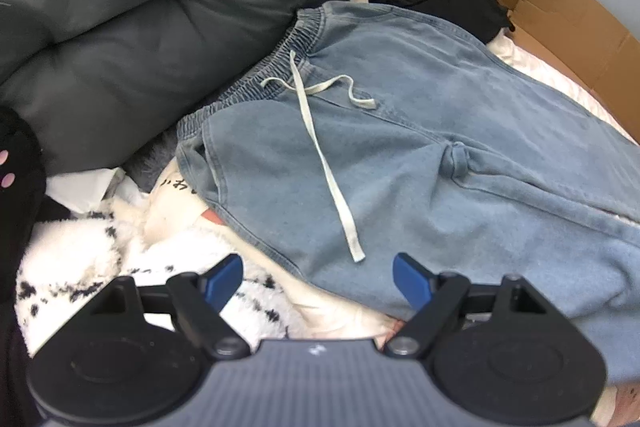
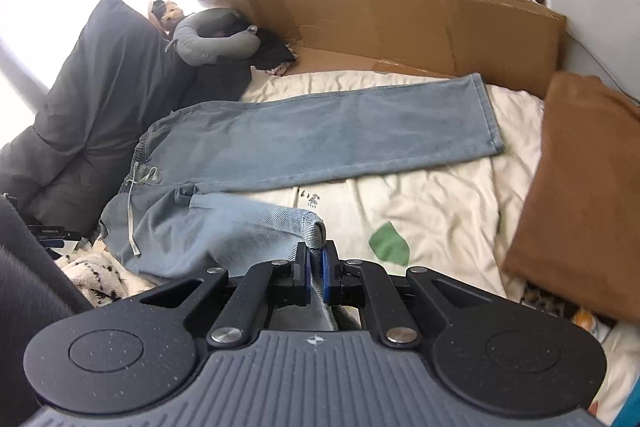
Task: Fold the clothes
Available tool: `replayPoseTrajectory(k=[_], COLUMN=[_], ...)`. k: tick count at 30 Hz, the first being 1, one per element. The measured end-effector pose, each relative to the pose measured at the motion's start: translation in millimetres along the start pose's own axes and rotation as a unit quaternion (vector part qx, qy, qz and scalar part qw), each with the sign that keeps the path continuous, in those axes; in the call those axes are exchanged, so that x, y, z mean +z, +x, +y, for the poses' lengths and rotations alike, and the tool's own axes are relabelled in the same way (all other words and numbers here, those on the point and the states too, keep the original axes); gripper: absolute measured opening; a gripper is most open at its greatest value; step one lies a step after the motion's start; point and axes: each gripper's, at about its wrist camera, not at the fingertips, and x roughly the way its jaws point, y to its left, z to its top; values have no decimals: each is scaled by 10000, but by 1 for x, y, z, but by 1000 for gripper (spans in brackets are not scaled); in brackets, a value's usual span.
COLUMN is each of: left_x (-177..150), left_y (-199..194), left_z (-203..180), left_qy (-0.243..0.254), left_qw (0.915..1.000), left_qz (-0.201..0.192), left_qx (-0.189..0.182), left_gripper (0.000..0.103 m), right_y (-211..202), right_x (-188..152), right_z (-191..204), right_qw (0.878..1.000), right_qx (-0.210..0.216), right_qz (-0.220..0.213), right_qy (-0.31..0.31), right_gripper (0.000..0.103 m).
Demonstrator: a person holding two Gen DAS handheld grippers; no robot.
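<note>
The blue jeans (image 2: 320, 135) lie flat on the cream sheet (image 2: 440, 211) of the bed, with the waistband next to the big grey pillow (image 2: 104, 99). The right gripper (image 2: 316, 267) is pinched tight on the end of the near leg (image 2: 260, 223) and holds it up off the bed, so that leg bends back toward the waist. The far leg (image 2: 400, 123) lies straight and flat. The left gripper (image 1: 318, 279) is wide apart and holds nothing; it hangs just over the hip of the jeans, near the end of the white drawstring (image 1: 320, 147). The step in hand looks like folding one leg over. Next, the right gripper most likely needs to carry the leg end across and lay it on the far leg, edges lined up, while the left one could press the hip down so the jeans do not slide. The loose drawstring could get trapped in the fold. A brown cloth (image 2: 580, 187) sits close to the far leg's end, and a fluffy spotted blanket (image 1: 100, 247) lies by the hip. Brown cardboard (image 2: 400, 23) stands behind the bed.
</note>
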Motion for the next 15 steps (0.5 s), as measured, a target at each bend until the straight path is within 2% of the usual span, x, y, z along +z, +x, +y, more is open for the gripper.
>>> replayPoseTrajectory(k=[5, 11, 15], left_x=[1, 2, 3], left_y=[6, 32, 51], left_z=[5, 12, 23], left_qy=[-75, -111, -304], left_qw=[10000, 9999, 9995], left_qz=[-1, -11, 24], left_qx=[25, 66, 113], left_gripper=[84, 84, 82], right_y=[-2, 36, 64], right_x=[-19, -34, -42], right_z=[-18, -46, -66], right_qw=[9995, 9960, 9916], right_qx=[-121, -519, -835], right_qz=[27, 261, 333], right_qy=[282, 677, 928], right_gripper=[2, 2, 2])
